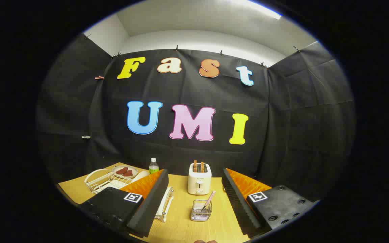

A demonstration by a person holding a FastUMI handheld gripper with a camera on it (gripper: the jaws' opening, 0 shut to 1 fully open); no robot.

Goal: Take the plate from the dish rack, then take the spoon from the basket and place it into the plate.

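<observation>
The gripper (194,206) is hovering with fingers spread wide, gripping nothing. Between them, just ahead, the basket (201,210) is standing on the table (181,229), holding the spoon (209,201). The dish rack (104,180) is sitting beyond the left finger.

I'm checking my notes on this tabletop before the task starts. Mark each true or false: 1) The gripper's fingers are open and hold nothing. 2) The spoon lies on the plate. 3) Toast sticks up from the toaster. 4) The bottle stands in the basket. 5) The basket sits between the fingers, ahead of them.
1) True: the gripper is open, empty.
2) False: the spoon stands in the basket.
3) True: slices rise from the toaster.
4) False: the bottle stands on the table, near the wire rack.
5) True.
</observation>
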